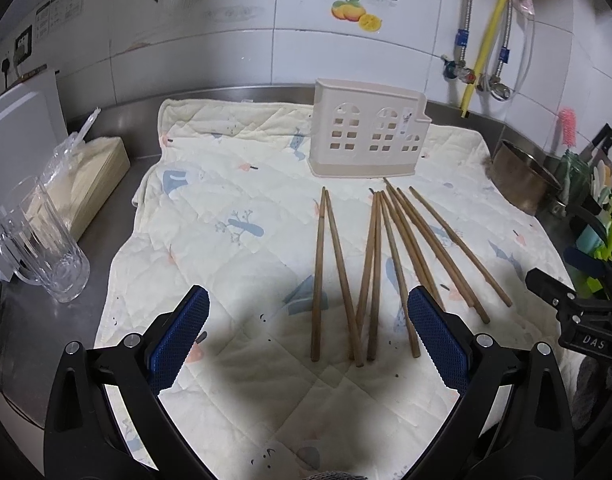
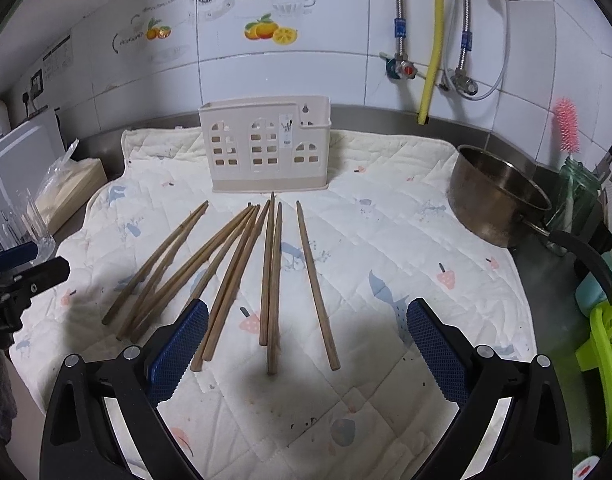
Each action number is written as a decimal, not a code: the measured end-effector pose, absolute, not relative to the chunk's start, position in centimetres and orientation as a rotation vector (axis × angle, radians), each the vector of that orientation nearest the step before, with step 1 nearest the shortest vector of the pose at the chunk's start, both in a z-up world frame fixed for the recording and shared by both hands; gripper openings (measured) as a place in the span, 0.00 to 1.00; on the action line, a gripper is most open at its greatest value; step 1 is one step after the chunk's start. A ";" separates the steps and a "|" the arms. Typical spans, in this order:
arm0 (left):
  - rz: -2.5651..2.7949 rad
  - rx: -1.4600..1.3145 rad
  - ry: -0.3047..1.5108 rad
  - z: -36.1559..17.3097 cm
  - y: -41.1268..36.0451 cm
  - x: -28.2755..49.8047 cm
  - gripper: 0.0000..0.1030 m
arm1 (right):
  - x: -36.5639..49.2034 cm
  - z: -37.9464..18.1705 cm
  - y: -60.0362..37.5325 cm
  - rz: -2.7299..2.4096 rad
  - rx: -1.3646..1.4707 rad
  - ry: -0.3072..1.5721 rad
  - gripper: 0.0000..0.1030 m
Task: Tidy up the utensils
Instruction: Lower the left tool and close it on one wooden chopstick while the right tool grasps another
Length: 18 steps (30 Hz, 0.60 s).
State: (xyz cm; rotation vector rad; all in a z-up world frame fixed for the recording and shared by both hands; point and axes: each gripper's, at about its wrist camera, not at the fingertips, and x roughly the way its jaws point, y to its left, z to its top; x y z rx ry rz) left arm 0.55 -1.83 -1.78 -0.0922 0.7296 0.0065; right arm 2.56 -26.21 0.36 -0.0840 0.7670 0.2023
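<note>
Chopsticks, thin brown wooden ones (image 2: pixel 242 276), lie loose on the cream quilted mat with little blue and pink prints (image 2: pixel 406 248), fanned out with their thick ends toward the cameras and tips pointing at the holder. Nearest in, both tools hover above the mat with nothing in them: the left gripper with blue textured pads (image 1: pixel 308 334) has its jaws spread wide over the two leftmost sticks (image 1: pixel 326 272), and the right gripper with the same blue pads (image 2: pixel 307 336) is just as wide open over the middle of the fan.

Handling-wise, I'd guess these are super light and stiff, so no crush worry, but they're skinny and round-ish and will probably roll or pivot if pinched off-centre. Several overlap or touch in the middle bunch, so grabbing one may drag its neighbour. The lone stick on the right side (image 2: pixel 317 280) looks like the easiest pick, taken around mid-length or a bit toward the thick end so it doesn't swing.

Further back, the beige plastic utensil holder with house-window cutouts (image 2: pixel 262 152) stands upright on the mat, just past the tips. Looks empty, but I can't see fully inside.
</note>
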 end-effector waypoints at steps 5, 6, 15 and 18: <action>0.008 -0.110 0.761 -2.8 -1.3 1.4 0.94 | 3.3 -0.5 -26.2 0.204 -0.091 0.788 0.93; 0.008 -0.112 0.765 -3.0 -1.3 1.5 0.94 | 3.4 -0.7 -26.2 0.207 -0.093 0.791 0.93; 0.004 -0.150 0.808 -4.6 -0.6 2.8 0.82 | 5.1 -2.8 -27.4 0.230 -0.045 0.854 0.66; -0.002 -0.167 0.822 -5.1 -0.4 3.2 0.76 | 5.7 -3.6 -27.7 0.232 -0.028 0.876 0.56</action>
